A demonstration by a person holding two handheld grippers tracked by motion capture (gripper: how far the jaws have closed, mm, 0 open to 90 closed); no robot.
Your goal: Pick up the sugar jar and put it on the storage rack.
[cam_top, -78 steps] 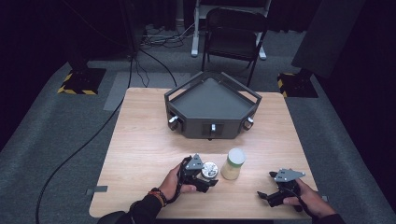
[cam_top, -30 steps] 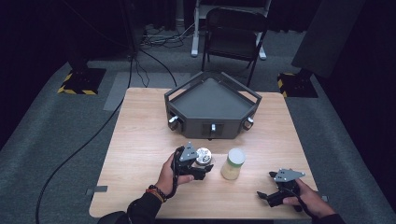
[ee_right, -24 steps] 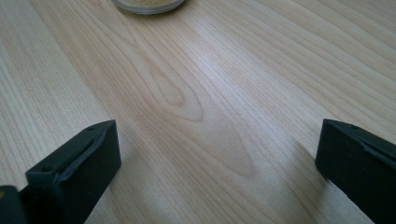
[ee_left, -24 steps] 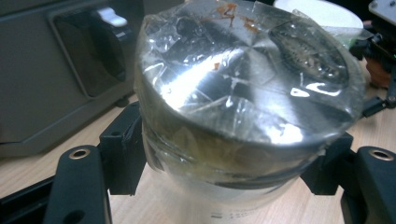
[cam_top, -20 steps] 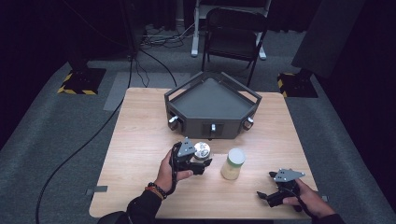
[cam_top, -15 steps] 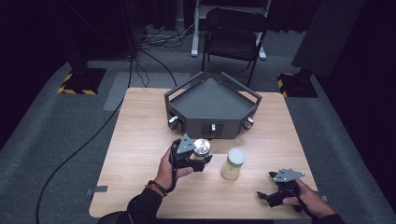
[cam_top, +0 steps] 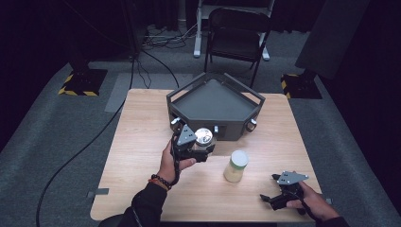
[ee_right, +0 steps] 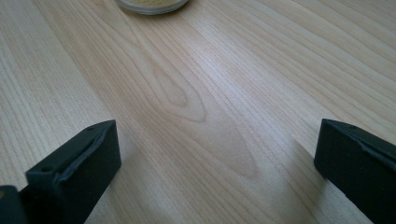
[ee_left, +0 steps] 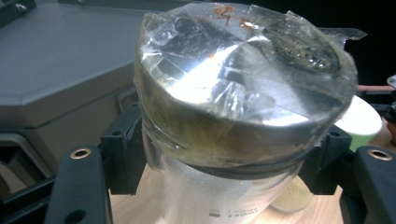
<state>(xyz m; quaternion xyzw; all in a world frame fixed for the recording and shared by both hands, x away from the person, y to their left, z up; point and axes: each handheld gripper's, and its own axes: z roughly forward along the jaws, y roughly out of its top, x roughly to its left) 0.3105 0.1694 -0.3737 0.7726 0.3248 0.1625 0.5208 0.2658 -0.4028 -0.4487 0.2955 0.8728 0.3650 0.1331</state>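
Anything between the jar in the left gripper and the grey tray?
Nothing visible. The foil-topped jar, clamped in the left gripper, is right at the tray's front wall; the lidded jar stands off to the side.

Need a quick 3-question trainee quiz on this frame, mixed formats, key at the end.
1. True or false: the left gripper is clamped on the foil-capped jar.
2. Multiple choice: where does the white-lidded jar of yellow powder stand? A) in the grey tray B) on the wooden table between the two grippers C) in the right gripper
3. Fill in: the right gripper rests low over the table with its jaws ____.

Key
1. True: both black jaws press the jar's sides in the left gripper view.
2. B; the grey tray holds nothing.
3. open, nothing between them.
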